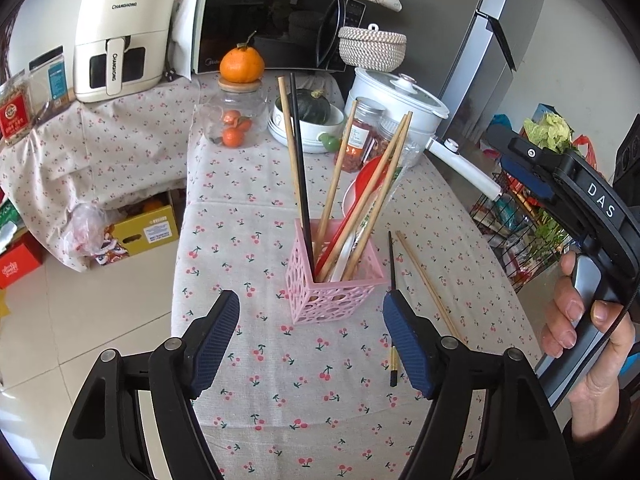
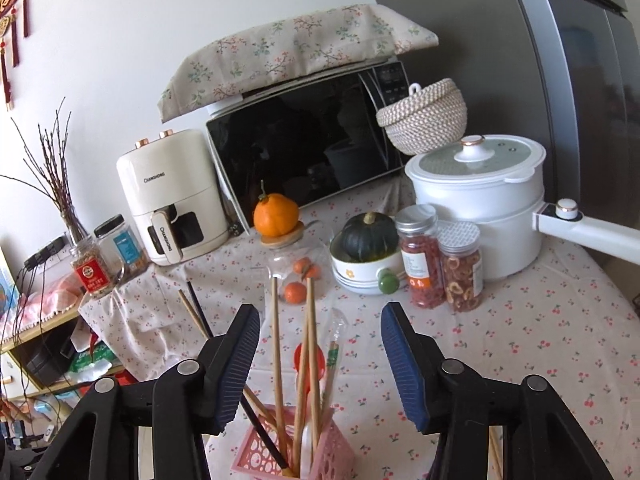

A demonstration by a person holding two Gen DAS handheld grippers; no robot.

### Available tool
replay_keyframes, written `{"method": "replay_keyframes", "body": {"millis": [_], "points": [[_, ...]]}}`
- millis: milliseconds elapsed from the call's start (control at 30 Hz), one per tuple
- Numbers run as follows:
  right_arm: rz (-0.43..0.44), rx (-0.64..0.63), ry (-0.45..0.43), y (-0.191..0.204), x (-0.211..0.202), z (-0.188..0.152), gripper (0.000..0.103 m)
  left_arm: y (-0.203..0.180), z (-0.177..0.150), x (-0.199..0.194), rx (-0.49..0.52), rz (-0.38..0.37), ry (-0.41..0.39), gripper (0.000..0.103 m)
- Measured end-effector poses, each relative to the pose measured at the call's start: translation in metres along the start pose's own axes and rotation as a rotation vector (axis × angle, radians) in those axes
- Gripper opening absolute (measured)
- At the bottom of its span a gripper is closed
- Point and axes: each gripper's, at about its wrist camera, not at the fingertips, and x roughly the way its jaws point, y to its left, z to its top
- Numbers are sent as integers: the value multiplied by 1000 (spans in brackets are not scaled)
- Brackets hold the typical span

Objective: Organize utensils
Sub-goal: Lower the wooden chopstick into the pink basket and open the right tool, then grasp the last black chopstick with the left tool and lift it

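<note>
A pink perforated holder (image 1: pixel 334 286) stands on the cherry-print tablecloth (image 1: pixel 248 200). It holds several wooden chopsticks (image 1: pixel 340 176), a black chopstick (image 1: pixel 300 168) and red and white utensils. A loose black chopstick (image 1: pixel 392 276) and a loose wooden chopstick (image 1: pixel 424 280) lie on the cloth right of the holder. My left gripper (image 1: pixel 311 306) is open and empty, just in front of the holder. My right gripper (image 2: pixel 320 318) is open and empty, above the holder (image 2: pixel 256 452) with the chopsticks (image 2: pixel 276 356) rising between its jaws. The right gripper body (image 1: pixel 576 184) shows at the right in the left wrist view.
At the back stand a microwave (image 1: pixel 276 20), a white air fryer (image 1: pixel 124 36), a glass jar topped with an orange (image 1: pixel 240 112), a bowl with a green squash (image 1: pixel 310 120), two dried-food jars (image 2: pixel 440 260) and a white pot (image 2: pixel 480 208). The table edge drops to the floor at left.
</note>
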Motion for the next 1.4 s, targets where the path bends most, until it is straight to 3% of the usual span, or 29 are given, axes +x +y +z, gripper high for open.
{"method": "replay_keyframes", "body": {"millis": [300,667,833,933,1000,1067,1333,1400], "points": [[-136,23,108,-61,-24,-5,89,-48,-8,17,79,-14,75,82],[-278,71,263,-139,-43,-24,95,-135,-22,83,194,-64,271,82],[-319,119,406,-170,-29,-44,96,-160,-14,128,234,9,293,81],[-323,131,463,-183,-22,-55,96,-163,-4,159,205,40,314,66],[-329,123,490,-192,-19,-59,96,-163,2,180,189,56,339,46],[-339,117,499,-199,-18,-60,96,-163,7,201,186,90,354,36],[-361,151,506,-224,-12,-57,96,-157,25,247,175,185,345,26],[-360,153,502,-225,-12,-56,96,-156,24,256,171,196,367,17]]}}
